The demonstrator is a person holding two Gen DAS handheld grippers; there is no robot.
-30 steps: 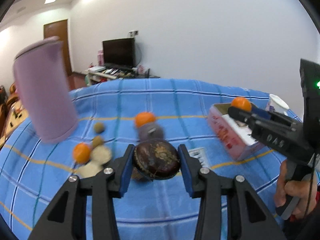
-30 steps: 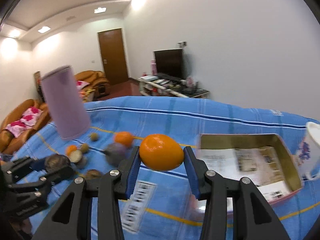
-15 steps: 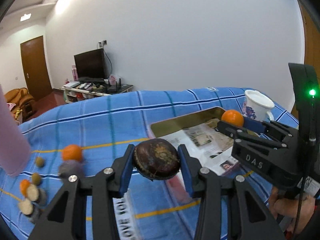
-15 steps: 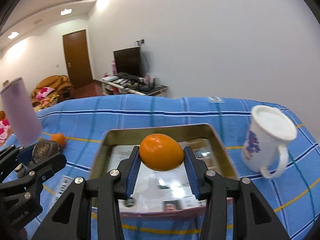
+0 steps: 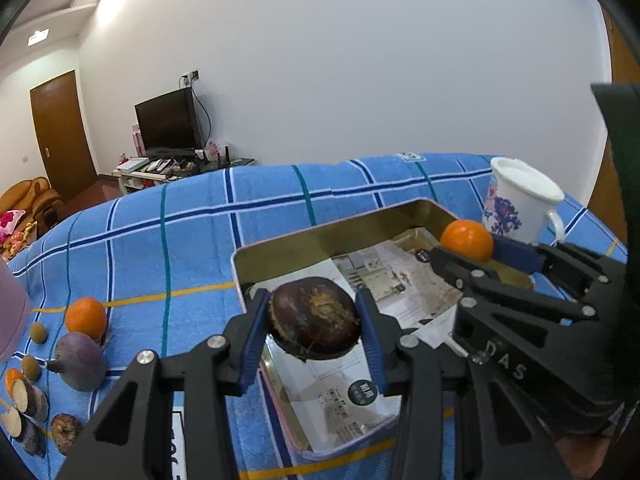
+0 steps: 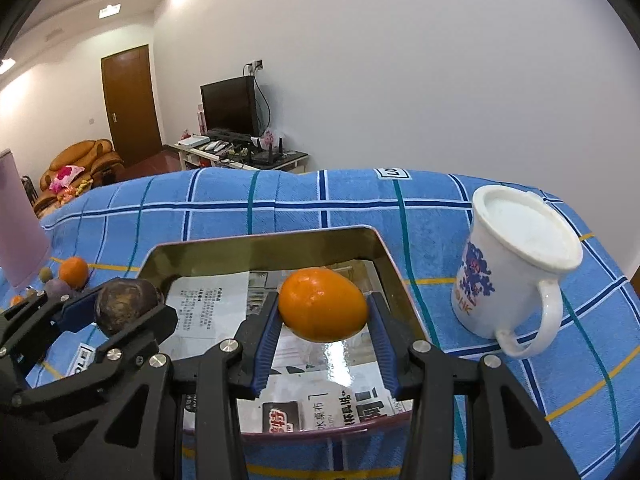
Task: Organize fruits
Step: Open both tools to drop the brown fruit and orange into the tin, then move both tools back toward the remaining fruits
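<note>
Here, the left claw pinches a dark brown fruit above the near left corner of a paper-lined tin tray. The right claw pinches an orange above the tray's right side, near a white mug on the blue checked bench.

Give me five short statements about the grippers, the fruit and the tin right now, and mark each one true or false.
1. The left gripper holds a dark brown fruit. True.
2. The right gripper is open. False: it is shut on an orange.
3. The white mug stands inside the tin. False: it stands on the blue cloth, beside the tin.
4. Printed paper lines the tin. True.
5. Both held fruits hang over the tin. True.
</note>
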